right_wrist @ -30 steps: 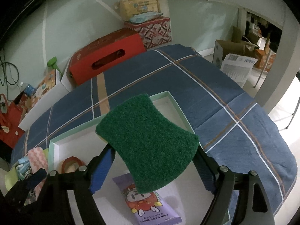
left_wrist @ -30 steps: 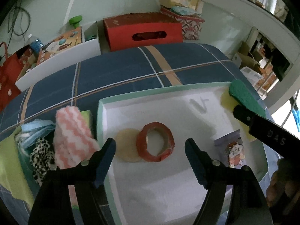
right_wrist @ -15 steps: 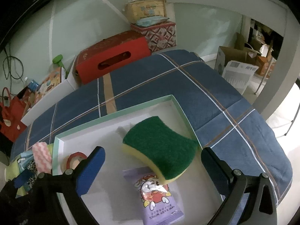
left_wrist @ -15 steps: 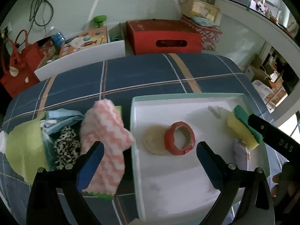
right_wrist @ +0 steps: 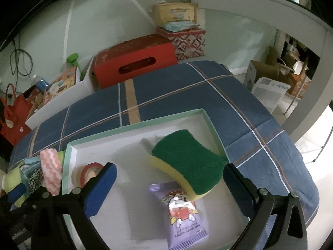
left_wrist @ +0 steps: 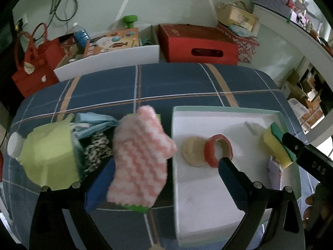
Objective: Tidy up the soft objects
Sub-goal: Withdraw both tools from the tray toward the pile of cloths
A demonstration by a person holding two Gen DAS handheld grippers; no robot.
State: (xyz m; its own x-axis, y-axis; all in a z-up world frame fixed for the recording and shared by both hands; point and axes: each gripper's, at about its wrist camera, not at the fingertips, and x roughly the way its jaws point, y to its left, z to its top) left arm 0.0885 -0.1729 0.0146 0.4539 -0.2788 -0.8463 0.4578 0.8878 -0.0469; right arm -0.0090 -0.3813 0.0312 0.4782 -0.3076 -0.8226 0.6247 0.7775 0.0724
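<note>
Counter (right_wrist: 187, 87): covered by a blue plaid cloth.
Tray (right_wrist: 133, 125): white with a pale green rim, lying on the cloth.
Soft pile (left_wrist: 52, 152): left of the tray; a pink-and-white cloth (left_wrist: 141, 152) lies on top.
Sponge (right_wrist: 187, 160): green over yellow, in the tray, one end propped on a purple packet (right_wrist: 185, 214).
Tape roll (left_wrist: 218, 150): red, in the tray, touching a tan disc (left_wrist: 192, 151).
Left gripper (left_wrist: 164, 181): fingers spread wide, gripping nothing, one either side of the tray's left rim.
Right gripper (right_wrist: 169, 189): fingers spread wide, clear of the sponge.
</note>
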